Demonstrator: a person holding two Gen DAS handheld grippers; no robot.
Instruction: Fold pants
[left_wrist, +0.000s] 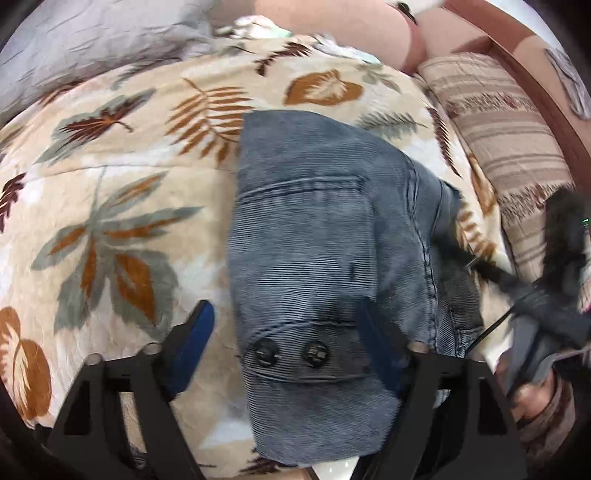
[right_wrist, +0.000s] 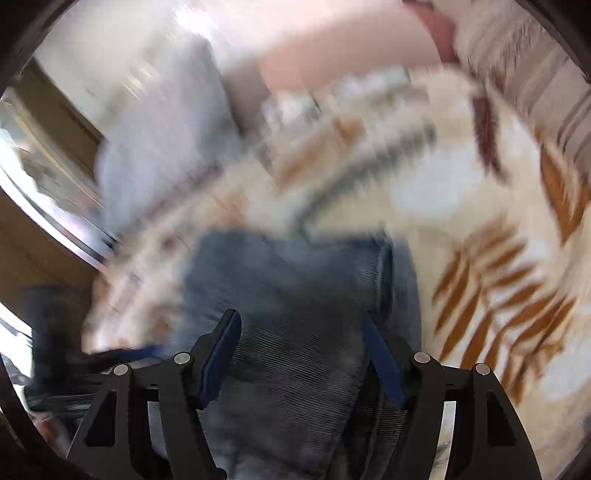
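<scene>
Blue-grey corduroy pants (left_wrist: 317, 229) lie folded in a stack on a leaf-print blanket (left_wrist: 122, 184), the waistband with two dark buttons (left_wrist: 288, 352) nearest the camera. My left gripper (left_wrist: 282, 321) hangs over that waistband with its jaws wide apart. Its left pad (left_wrist: 195, 343) is over the blanket and its right pad (left_wrist: 373, 332) is over the denim, neither pressing cloth. In the blurred right wrist view my right gripper (right_wrist: 299, 326) stands open just above the pants (right_wrist: 295, 288), nothing pinched. Its dark body and a hand show at the right edge of the left wrist view.
A striped beige cloth (left_wrist: 506, 136) lies right of the pants. Grey fabric (left_wrist: 92, 37) and a pink cushion (left_wrist: 332, 22) sit at the back. A brown wooden frame (left_wrist: 517, 48) runs along the far right. Wooden furniture (right_wrist: 44, 229) shows at the left in the right wrist view.
</scene>
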